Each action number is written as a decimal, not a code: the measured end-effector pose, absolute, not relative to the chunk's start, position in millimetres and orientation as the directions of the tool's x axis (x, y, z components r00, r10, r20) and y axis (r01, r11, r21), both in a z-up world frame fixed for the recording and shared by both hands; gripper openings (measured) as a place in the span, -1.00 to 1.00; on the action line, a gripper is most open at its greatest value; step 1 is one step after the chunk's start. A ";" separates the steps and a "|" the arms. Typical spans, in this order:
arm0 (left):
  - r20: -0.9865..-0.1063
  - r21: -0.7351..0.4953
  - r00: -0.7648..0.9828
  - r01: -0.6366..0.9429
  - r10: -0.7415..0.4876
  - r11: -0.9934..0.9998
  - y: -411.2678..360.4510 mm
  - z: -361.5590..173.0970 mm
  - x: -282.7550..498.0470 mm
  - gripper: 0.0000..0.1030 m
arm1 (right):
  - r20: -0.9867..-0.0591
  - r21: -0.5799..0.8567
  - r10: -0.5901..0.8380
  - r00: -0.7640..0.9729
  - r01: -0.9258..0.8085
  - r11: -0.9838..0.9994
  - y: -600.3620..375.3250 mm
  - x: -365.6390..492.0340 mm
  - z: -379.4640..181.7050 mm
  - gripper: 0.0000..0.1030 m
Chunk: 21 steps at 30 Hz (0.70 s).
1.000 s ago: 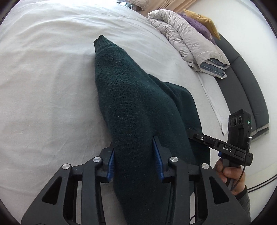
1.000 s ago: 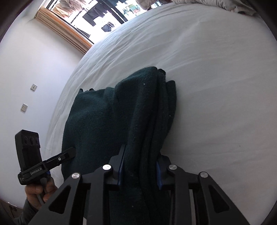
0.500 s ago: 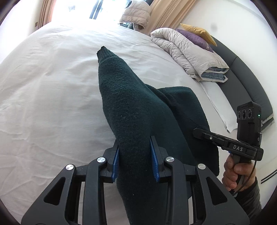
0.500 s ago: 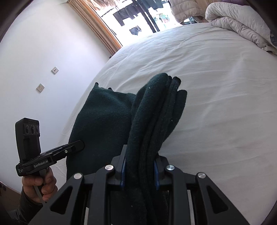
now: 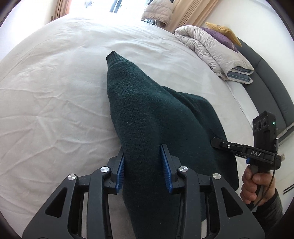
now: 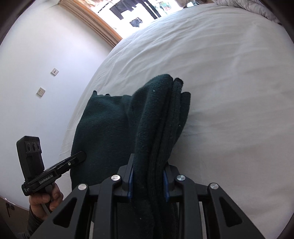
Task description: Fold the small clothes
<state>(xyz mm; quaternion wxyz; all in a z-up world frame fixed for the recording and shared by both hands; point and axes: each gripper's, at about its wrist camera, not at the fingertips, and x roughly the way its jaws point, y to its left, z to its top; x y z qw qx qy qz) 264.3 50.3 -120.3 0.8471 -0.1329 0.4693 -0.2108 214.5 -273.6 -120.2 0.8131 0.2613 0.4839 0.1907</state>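
while dark green sweater [image 5: 147,117] drapes over white bed [image 5: 55,103], left gripper [image 5: 145,165] jaws opening around it, right gripper [image 6: 148,171] pinching its folds

The bed sheet [image 5: 55,110] is white and creased, and it covers the mattress across most of both views. In the left wrist view, a folded beige duvet [image 5: 211,49] lies on the bed at 2 o'clock. A purple cushion [image 5: 218,36] and a yellow cushion [image 5: 222,30] rest against its far side. A dark grey padded headboard [image 5: 268,80] runs along the edge at 3 o'clock. Beige curtains [image 5: 185,12] hang at 12 o'clock, with a pale puffer jacket [image 5: 158,11] beside them. In the right wrist view, two wall sockets [image 6: 40,91] sit on the white wall [image 6: 36,46] at 9 o'clock. A wooden window frame [image 6: 102,25] stands at 11 o'clock, with dark laundry [image 6: 126,9] hanging outside.
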 end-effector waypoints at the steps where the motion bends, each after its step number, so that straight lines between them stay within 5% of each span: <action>1: -0.735 -0.423 0.478 0.231 -0.481 0.876 50.2 -124.9 262.8 -0.21 | -0.670 0.636 0.582 0.461 -0.048 0.770 -278.0 215.9 -127.1 -0.38; 5: -0.713 -0.438 0.510 0.213 -0.482 0.873 47.8 -141.7 261.1 0.15 | -0.578 0.727 0.652 0.490 -0.054 0.685 -289.5 213.6 -143.8 -0.28; 9: -0.688 -0.485 0.530 0.173 -0.496 0.857 56.6 -145.7 253.1 0.17 | -0.549 0.753 0.654 0.520 -0.032 0.657 -302.4 202.2 -142.1 -0.14; 11: -0.693 -0.418 0.573 0.175 -0.438 0.891 52.0 -131.9 244.3 0.17 | -0.580 0.707 0.593 0.558 -0.016 0.707 -304.4 192.1 -128.8 0.08; 14: -0.665 -0.227 0.689 0.179 -0.287 0.957 44.5 -99.8 210.5 0.18 | -0.597 0.613 0.498 0.629 -0.042 0.789 -300.2 168.4 -97.8 0.08; 16: -0.606 -0.096 0.774 0.160 -0.185 0.982 34.7 -74.3 183.4 0.38 | -0.597 0.532 0.419 0.684 -0.053 0.845 -295.5 148.5 -74.7 0.13; 18: -0.512 -0.009 0.853 0.111 -0.100 0.994 30.8 -50.0 148.5 0.83 | -0.579 0.432 0.318 0.751 -0.049 0.901 -287.6 125.6 -50.5 0.31; 21: -0.360 0.051 0.933 0.046 -0.024 0.998 22.2 -15.4 100.4 1.00 | -0.476 0.322 0.194 0.858 -0.035 0.946 -284.0 83.4 -16.7 0.68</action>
